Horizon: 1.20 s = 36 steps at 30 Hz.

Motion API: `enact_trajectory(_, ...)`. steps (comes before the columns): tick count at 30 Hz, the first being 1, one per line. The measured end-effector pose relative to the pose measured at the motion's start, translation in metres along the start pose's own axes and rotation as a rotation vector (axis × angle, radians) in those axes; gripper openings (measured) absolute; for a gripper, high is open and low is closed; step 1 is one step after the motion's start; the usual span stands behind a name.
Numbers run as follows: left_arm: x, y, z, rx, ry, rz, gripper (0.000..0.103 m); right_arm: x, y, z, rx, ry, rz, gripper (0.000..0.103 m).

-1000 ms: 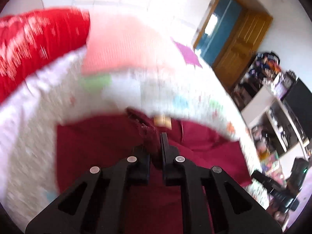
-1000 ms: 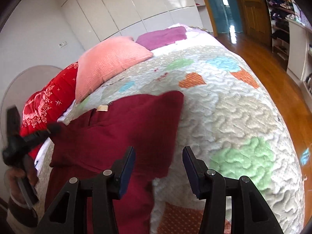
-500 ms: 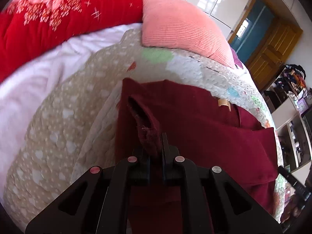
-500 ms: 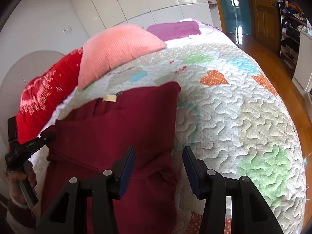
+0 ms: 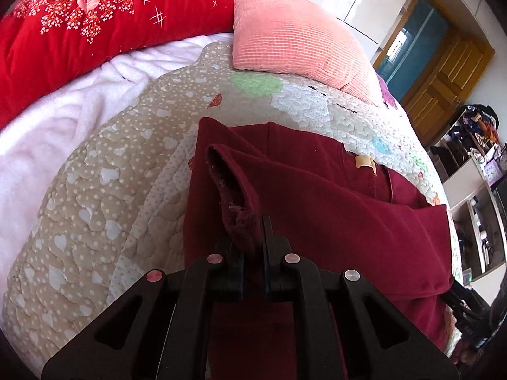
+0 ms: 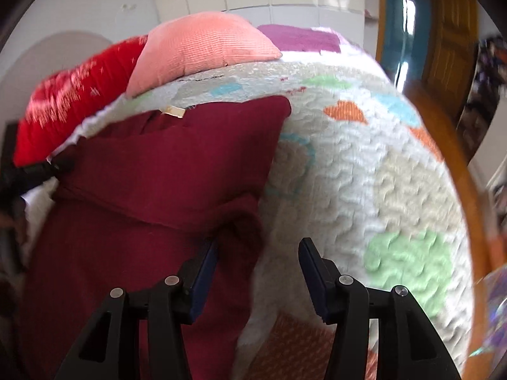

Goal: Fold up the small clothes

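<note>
Black and angled steeply down toward the bed, the left gripper (image 5: 252, 237) has its jaws pinched tight on a bunched hem of the maroon garment (image 5: 317, 196), the cloth rising in a narrow ridge just ahead of the fingertips. From the right wrist view, that gripper shows at the far left edge as a dark tip touching the garment's left corner. Its holder's hand is too hidden there to describe.

The garment lies on the quilted bedspread (image 5: 95, 190), folded over itself so that an upper layer crosses a lower one; a small tan label (image 5: 364, 161) sits at the neckline on its far side. Behind it lie a red floral blanket (image 5: 79, 25) and a salmon-pink pillow (image 5: 285, 38).

Further right, the right gripper (image 6: 258, 259) also tilts downward, its jaws standing about half apart and clamping nothing. The garment's right edge lies beneath the gap, with bare bedspread under the right finger.
</note>
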<state>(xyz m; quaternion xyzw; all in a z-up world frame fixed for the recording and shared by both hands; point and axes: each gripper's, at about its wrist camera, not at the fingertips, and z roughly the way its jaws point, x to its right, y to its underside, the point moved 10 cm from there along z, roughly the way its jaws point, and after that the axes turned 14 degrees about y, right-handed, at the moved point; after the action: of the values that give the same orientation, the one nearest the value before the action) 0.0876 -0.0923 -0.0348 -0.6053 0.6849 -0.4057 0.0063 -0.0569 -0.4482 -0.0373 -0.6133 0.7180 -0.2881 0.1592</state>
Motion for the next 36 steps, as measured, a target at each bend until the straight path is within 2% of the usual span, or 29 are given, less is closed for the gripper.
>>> enact_trajectory(1, 0.002, 0.000, 0.000, -0.001, 0.003, -0.007, 0.007, -0.004, -0.005, 0.003, 0.019, -0.004, -0.006, 0.050)
enact_trajectory(2, 0.004, 0.000, -0.001, 0.000, 0.009, -0.011, 0.007, -0.006, -0.010, 0.007, 0.036, 0.000, 0.000, 0.040)
enact_trajectory(3, 0.007, 0.000, -0.004, 0.005, 0.015, -0.010, 0.007, -0.006, -0.015, 0.010, 0.053, 0.010, 0.015, 0.025)
enact_trajectory(6, 0.016, 0.001, -0.010, 0.021, 0.032, 0.010, 0.007, 0.006, -0.027, 0.006, 0.086, -0.032, 0.156, 0.013)
enact_trajectory(9, 0.016, 0.014, 0.004, -0.026, 0.033, 0.018, 0.007, 0.031, -0.020, 0.001, 0.088, 0.019, 0.246, 0.013)
enact_trajectory(12, 0.013, 0.023, 0.010, -0.031, 0.016, 0.031, 0.007, 0.037, 0.000, 0.020, -0.015, -0.036, 0.325, 0.013)
enact_trajectory(13, 0.014, 0.023, 0.008, -0.025, 0.026, 0.034, 0.007, 0.038, 0.002, 0.019, -0.016, -0.049, 0.345, 0.013)
enact_trajectory(14, 0.014, 0.023, 0.007, -0.026, 0.036, 0.029, 0.007, 0.040, 0.003, 0.016, -0.018, -0.061, 0.362, 0.017)
enact_trajectory(15, 0.013, 0.023, 0.006, -0.027, 0.046, 0.022, 0.007, 0.045, 0.003, 0.011, -0.023, -0.068, 0.385, 0.033)
enact_trajectory(16, 0.012, 0.022, 0.006, -0.030, 0.058, 0.014, 0.007, 0.054, 0.005, 0.005, -0.025, -0.054, 0.415, 0.041)
enact_trajectory(17, 0.011, 0.022, 0.006, -0.033, 0.067, 0.013, 0.007, 0.062, 0.005, -0.001, -0.019, -0.029, 0.438, 0.044)
enact_trajectory(19, 0.011, 0.023, 0.007, -0.033, 0.069, 0.019, 0.008, 0.074, 0.000, -0.014, 0.022, 0.021, 0.446, 0.044)
enact_trajectory(21, 0.011, 0.023, 0.009, -0.025, 0.059, 0.020, 0.008, 0.069, -0.014, -0.025, 0.059, 0.000, 0.421, 0.044)
enact_trajectory(23, 0.012, 0.024, 0.008, -0.020, 0.054, 0.020, 0.008, 0.047, -0.028, -0.029, 0.081, -0.049, 0.354, 0.044)
enact_trajectory(25, 0.011, 0.024, 0.008, -0.021, 0.062, 0.010, 0.008, 0.022, -0.038, -0.026, 0.096, -0.054, 0.248, 0.041)
enact_trajectory(27, 0.010, 0.025, 0.007, -0.026, 0.077, -0.001, 0.008, 0.004, -0.039, -0.012, 0.083, 0.009, 0.133, 0.032)
enact_trajectory(29, 0.009, 0.026, 0.004, -0.032, 0.093, -0.010, 0.009, 0.001, -0.025, 0.010, 0.012, 0.057, 0.086, 0.026)
enact_trajectory(30, 0.009, 0.026, 0.002, -0.034, 0.098, -0.011, 0.010, 0.005, -0.012, 0.020, -0.037, 0.068, 0.087, 0.026)
enact_trajectory(32, 0.009, 0.024, -0.007, -0.025, 0.096, -0.007, 0.014, 0.015, 0.000, 0.019, -0.015, 0.069, 0.108, 0.026)
enact_trajectory(33, 0.008, 0.021, -0.011, -0.014, 0.083, -0.001, 0.020, 0.017, 0.003, 0.016, -0.027, 0.047, 0.122, 0.025)
enact_trajectory(34, 0.007, 0.016, -0.020, 0.017, 0.054, 0.015, 0.025, 0.020, 0.003, 0.011, -0.037, 0.021, 0.151, 0.025)
enact_trajectory(36, 0.009, 0.008, -0.032, 0.062, 0.033, 0.037, 0.028, 0.025, -0.005, 0.001, -0.022, 0.021, 0.173, 0.025)
